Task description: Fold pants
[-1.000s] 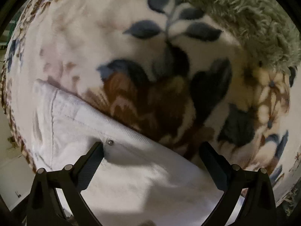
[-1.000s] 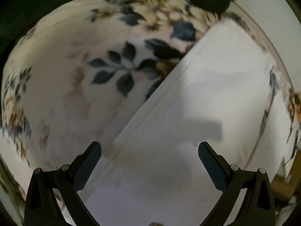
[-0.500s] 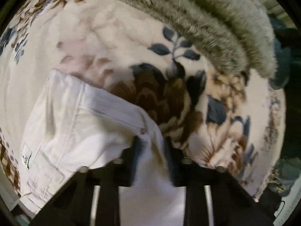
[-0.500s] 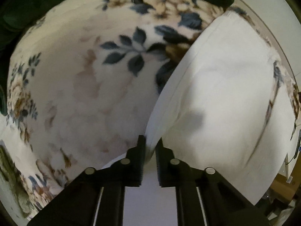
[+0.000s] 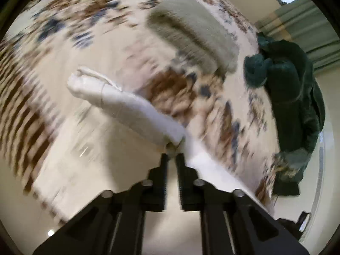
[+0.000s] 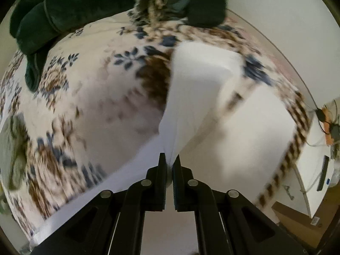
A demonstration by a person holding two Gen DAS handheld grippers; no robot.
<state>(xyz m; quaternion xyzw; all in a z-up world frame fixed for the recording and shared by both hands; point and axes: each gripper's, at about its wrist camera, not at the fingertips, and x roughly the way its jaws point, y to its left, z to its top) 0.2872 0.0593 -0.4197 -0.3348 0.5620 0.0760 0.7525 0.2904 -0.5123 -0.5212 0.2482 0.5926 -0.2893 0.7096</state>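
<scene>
The white pants (image 5: pixel 127 104) hang lifted over a floral blanket (image 5: pixel 102 31). My left gripper (image 5: pixel 172 156) is shut on a bunched edge of the pants, with the waistband end (image 5: pixel 85 80) drooping away to the left. In the right wrist view my right gripper (image 6: pixel 169 161) is shut on another edge of the pants (image 6: pixel 195 89), and the fabric stretches up and away from the fingers. Both views are motion-blurred.
The floral blanket (image 6: pixel 85 106) covers the bed. A grey-green fluffy cushion (image 5: pixel 191 31) lies on it. A dark green garment (image 5: pixel 293 97) lies at the bed's edge, also in the right wrist view (image 6: pixel 85 6). A white cabinet (image 6: pixel 314 170) stands at the right.
Both grippers went from open over the flat pants to shut on their edges, then lifted them well above the blanket. The fabric now hangs and bunches.
</scene>
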